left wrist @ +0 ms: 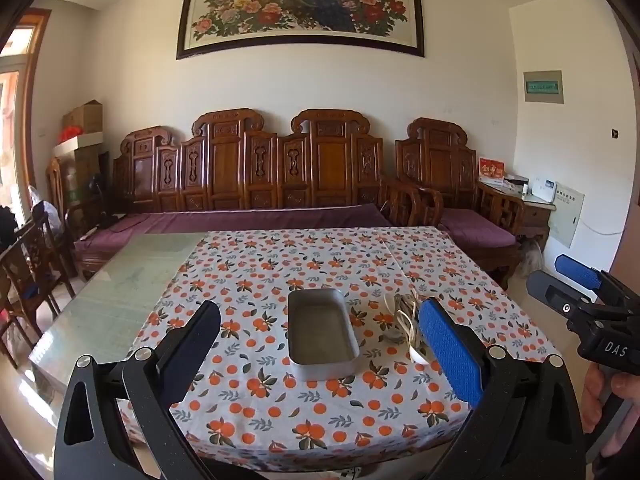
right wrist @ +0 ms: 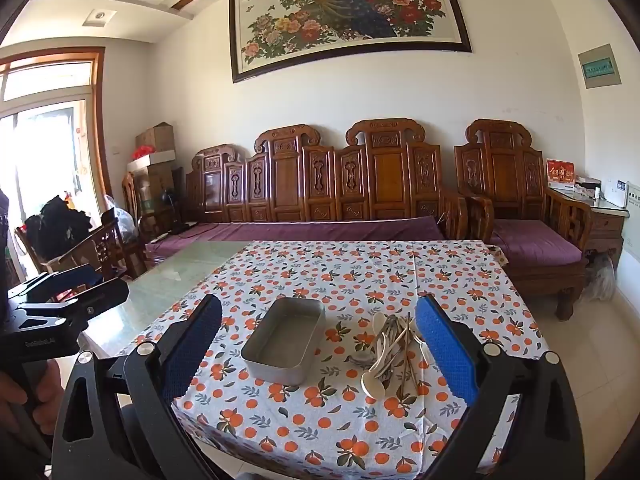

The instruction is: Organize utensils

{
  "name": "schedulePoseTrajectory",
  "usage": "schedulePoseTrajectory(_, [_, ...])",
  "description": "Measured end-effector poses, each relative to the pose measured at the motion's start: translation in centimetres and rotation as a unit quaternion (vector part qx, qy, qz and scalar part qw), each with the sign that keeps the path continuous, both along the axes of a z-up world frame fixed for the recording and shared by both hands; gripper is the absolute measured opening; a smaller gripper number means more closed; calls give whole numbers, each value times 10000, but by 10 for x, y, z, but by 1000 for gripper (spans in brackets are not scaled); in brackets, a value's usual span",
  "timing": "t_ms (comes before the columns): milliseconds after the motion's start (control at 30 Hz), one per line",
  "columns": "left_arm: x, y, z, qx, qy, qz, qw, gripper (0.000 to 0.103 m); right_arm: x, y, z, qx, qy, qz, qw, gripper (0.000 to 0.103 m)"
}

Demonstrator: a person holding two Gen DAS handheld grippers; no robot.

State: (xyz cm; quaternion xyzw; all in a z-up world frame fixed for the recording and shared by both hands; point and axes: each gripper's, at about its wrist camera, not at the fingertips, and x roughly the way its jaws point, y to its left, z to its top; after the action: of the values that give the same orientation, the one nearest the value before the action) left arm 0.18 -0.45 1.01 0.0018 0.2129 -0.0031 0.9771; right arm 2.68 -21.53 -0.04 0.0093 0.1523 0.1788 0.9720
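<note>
Carved wooden sofa [left wrist: 256,168] beneath framed peacock painting [left wrist: 300,4]

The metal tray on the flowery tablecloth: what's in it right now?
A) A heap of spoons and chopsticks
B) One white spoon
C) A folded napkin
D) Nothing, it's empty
D: the metal tray shows only its bare bottom, while the pile of utensils lies on the tablecloth beside it, to its right in both views.

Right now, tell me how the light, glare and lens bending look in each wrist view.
Left wrist view: heavy fisheye bending, dark rounded corners; daylight from the left puts a pale sheen on the bare glass table top; the metal tray is sharp. Right wrist view: the window is blown out white; the utensils stay evenly lit, with soft shadows.
</note>
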Motion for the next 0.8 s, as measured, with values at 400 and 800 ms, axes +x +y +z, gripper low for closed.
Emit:
schedulePoseTrajectory(400, [-7, 1, 8, -81, -73, -4, 9999, 96, -1, 0, -1, 7, 0, -1, 10000, 98])
schedulePoseTrajectory(800, [-7, 1, 5, -110, -83, -13, 9999, 96, -1, 0, 0, 12, -6, 1, 10000, 98])
